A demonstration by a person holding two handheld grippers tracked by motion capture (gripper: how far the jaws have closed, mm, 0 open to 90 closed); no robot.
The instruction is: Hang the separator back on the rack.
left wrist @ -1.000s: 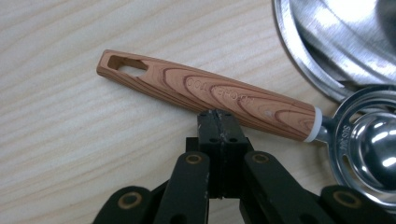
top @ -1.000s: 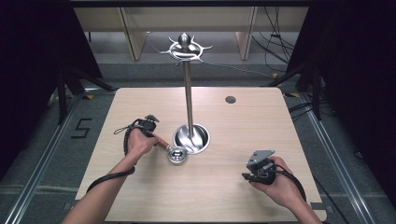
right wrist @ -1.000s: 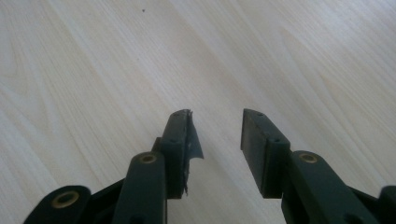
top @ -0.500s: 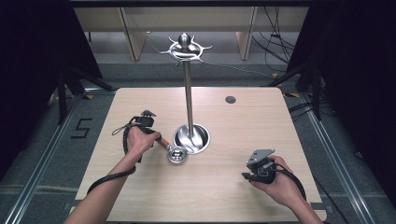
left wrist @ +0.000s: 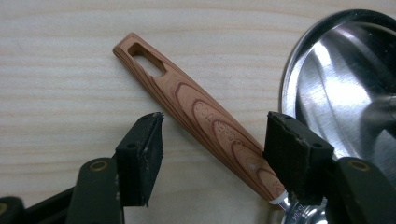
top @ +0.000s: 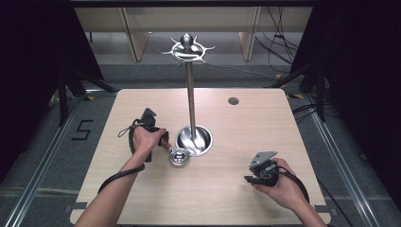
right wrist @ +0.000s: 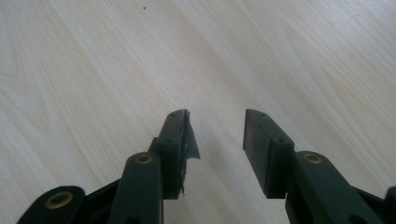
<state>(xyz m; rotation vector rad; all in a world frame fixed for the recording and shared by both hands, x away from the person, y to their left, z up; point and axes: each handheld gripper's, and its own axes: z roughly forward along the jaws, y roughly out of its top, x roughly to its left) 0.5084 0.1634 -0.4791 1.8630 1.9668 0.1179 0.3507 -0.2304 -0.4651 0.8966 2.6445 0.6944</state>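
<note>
1. The table (top: 142,198) is a pale wooden top with a small dark hole near its far edge, right of centre.
2. The stand (top: 191,109) rises from a round mirror-bright base near the table's middle; its pole ends in a ring of hooks, all bare.
3. The strainer (top: 178,156), a small steel cup on a wooden handle (left wrist: 196,116), lies flat on the table just beside the base, on the side toward the left edge. The handle has a slot at its free end, which looks made for hanging.
4. By my reading the job is to hang the strainer on a hook. None of that is done: the grasp, the lift and the hooking all remain.
5. The left gripper (left wrist: 212,144) is lowered over the handle, jaws apart and straddling it near the cup end, with the right-hand pad touching or nearly touching the wood. The wrist is bent down, forearm coming from the near edge.
6. The right gripper (right wrist: 217,135) rests near the near right corner, jaws apart over bare wood, holding nothing.
</note>
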